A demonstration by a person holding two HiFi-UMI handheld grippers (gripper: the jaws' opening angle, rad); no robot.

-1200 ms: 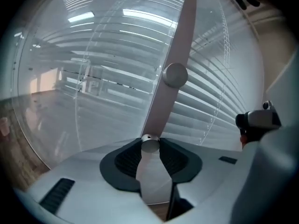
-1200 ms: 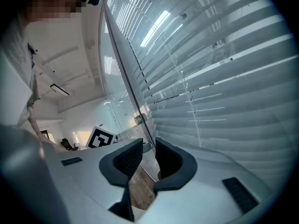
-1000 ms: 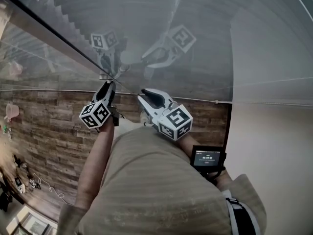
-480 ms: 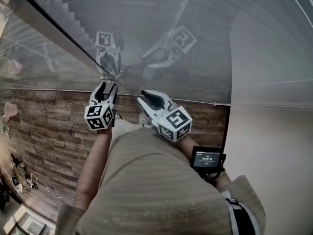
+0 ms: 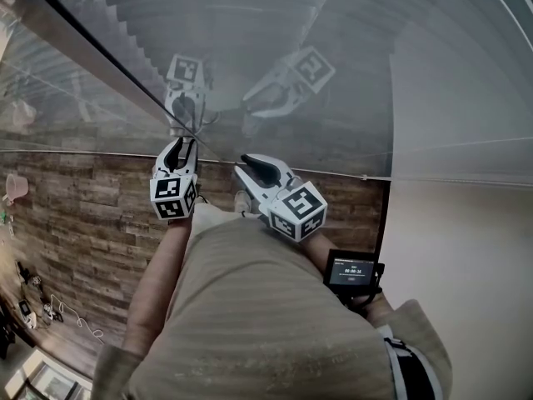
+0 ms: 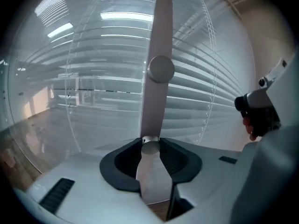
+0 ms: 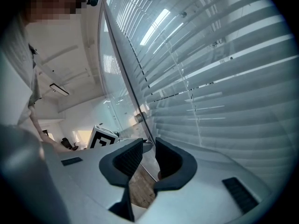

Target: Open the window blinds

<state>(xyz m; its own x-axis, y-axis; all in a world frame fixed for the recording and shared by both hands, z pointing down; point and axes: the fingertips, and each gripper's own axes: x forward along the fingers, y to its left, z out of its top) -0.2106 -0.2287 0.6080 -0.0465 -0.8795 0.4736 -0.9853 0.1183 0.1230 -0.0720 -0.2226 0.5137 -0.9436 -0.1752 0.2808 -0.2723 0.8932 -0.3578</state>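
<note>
Window blinds (image 6: 205, 78) behind a glass pane, straight ahead of both grippers: pale horizontal slats, tilted apart enough to show strips of light between them. In front of the slats, hanging upright, a grey tilt wand (image 6: 156, 92) with a round knob partway up.

Clamped on the wand's lower end by the left gripper (image 6: 150, 146): jaws just drawn closer, dark pads pressing on the rod from both sides, wand running up out of the grip. In the head view, held up to the glass beside a dark window frame bar (image 5: 100, 57) that slants across the pane.

Just beside it, the right gripper (image 7: 149, 146), loose and holding nothing: jaws a little apart, only floor showing through the gap, tips close to the pane. Marker cubes of both mirrored faintly in the glass (image 5: 187, 73).

Below, a wood-plank floor (image 5: 75, 223). Near the person's right arm, a small black screen (image 5: 354, 271). At the bottom, the person's beige ribbed top (image 5: 266, 323).
</note>
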